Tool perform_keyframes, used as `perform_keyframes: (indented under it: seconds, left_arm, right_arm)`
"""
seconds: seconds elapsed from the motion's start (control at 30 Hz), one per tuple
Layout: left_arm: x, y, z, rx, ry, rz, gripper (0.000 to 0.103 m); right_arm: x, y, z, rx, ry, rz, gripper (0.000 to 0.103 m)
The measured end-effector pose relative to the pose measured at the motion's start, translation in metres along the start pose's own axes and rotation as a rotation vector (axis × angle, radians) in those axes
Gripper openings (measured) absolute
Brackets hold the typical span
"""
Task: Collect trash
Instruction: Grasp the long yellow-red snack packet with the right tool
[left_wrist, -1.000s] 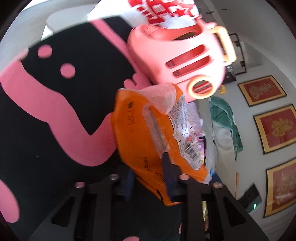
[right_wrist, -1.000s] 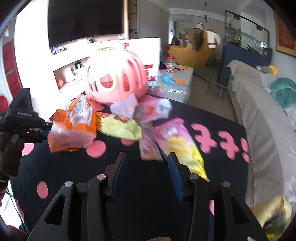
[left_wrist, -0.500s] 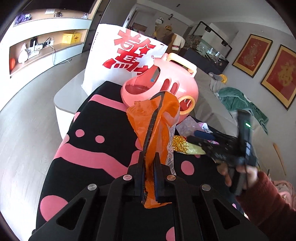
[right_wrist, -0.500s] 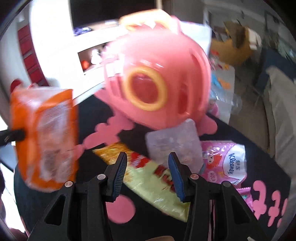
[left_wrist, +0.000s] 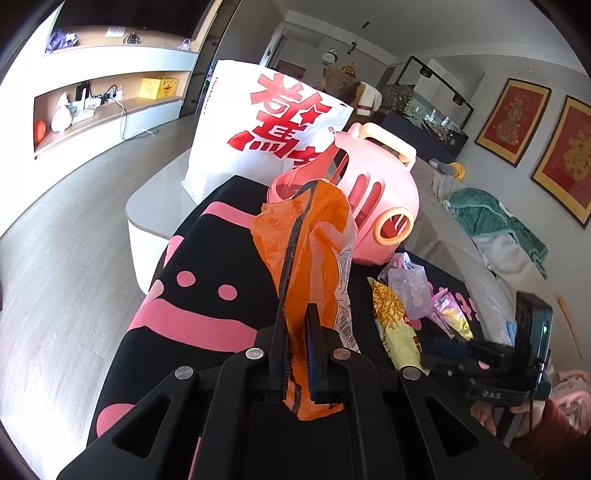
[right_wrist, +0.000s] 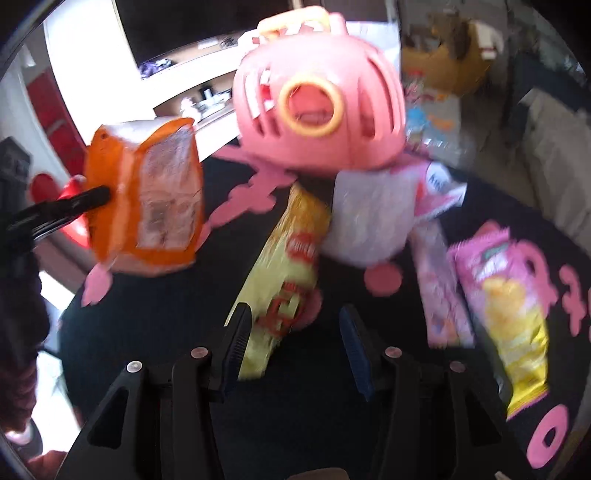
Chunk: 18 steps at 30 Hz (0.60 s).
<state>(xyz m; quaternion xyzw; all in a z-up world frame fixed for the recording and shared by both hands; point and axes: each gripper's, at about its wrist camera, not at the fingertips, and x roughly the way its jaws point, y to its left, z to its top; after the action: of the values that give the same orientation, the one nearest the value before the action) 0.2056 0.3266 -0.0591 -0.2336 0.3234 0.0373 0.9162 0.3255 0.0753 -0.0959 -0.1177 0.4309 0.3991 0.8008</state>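
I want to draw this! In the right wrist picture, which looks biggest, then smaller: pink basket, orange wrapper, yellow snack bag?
1. pink basket
2. and 3. orange wrapper and yellow snack bag look about alike; the wrapper is lifted nearer the camera, so unsure.

Orange wrapper (left_wrist: 314, 258), pink basket (left_wrist: 373, 199) with yellow ring, black cloth (left_wrist: 221, 258) — pink blotches.
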Motion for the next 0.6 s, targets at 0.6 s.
perform_keyframes:
  seconds: [0.6]
  left_arm:
    - [-0.023,-0.047,-0.009,0.083,0.001,-0.062,0.007]
  right_arm:
    - [-0.064,0.02,-0.024,0.038,-0.1,-0.046,0.017]
